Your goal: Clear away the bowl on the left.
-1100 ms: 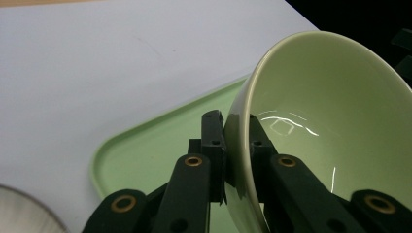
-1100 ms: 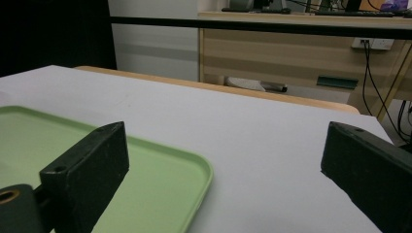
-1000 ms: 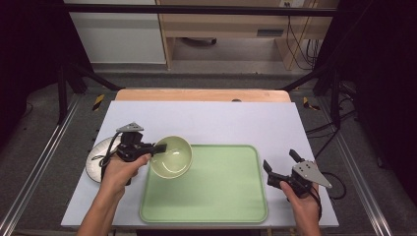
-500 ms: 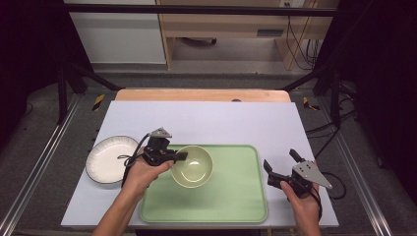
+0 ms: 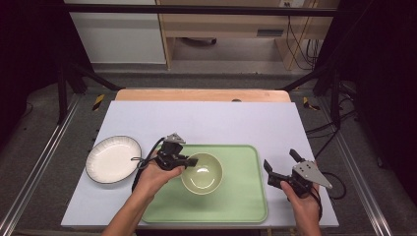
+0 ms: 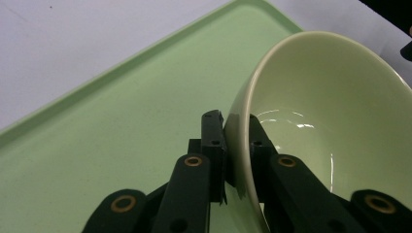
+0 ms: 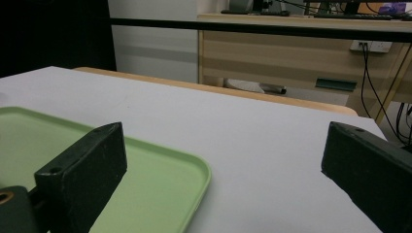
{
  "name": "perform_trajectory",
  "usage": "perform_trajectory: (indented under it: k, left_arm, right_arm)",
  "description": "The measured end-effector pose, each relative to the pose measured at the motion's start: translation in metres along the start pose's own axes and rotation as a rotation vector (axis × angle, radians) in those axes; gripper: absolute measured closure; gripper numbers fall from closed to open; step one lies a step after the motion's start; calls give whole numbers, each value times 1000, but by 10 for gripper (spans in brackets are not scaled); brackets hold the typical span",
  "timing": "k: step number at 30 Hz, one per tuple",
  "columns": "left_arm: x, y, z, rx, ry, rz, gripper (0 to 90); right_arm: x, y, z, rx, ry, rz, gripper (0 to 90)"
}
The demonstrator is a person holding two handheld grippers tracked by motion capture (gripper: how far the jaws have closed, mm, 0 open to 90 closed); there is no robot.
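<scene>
Left gripper pinches the rim of the green bowl. One black jaw is outside the wall and one is inside, and both press on it, as the left gripper view shows. The bowl is round, smooth and shiny, with bright spots of light inside it. It sits over the green tray, near the tray's left half and close to its far edge. In the left gripper view the bowl looks tipped, but I cannot tell if its bottom touches the tray.

The tray is flat with a low raised rim and round corners. It looks smooth and a bit dull. To the right of the bowl the tray has lots of bare room, and the near part of the tray is bare too.

Off the tray's right edge, the right gripper is held over the white table top. Its two black jaws stand wide apart with nothing between them. In the right gripper view the tray's corner lies by one jaw, and the jaws look blocky and a little rough.

Left of the tray, well apart from it, a white plate with a dark rim rests on the table. It is round and shallow with fine ridges. Beyond the tray's far edge the table is wide and plain, ending in a wooden strip.
</scene>
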State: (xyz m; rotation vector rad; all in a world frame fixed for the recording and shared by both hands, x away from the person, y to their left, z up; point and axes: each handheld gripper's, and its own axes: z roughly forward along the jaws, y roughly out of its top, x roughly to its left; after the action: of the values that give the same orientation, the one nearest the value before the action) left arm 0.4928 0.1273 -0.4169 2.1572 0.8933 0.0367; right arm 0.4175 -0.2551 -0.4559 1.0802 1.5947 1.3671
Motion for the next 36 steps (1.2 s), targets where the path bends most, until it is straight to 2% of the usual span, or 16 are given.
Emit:
perform_trajectory:
  k: [16, 36]
  left_arm:
    - [-3, -4, 16, 41, -5, 9, 830]
    - [0, -6, 24, 75, -7, 13, 830]
  right_arm:
    - [-1, 0, 0, 3, -1, 4, 28]
    - [0, 0, 0, 6, 1, 5, 29]
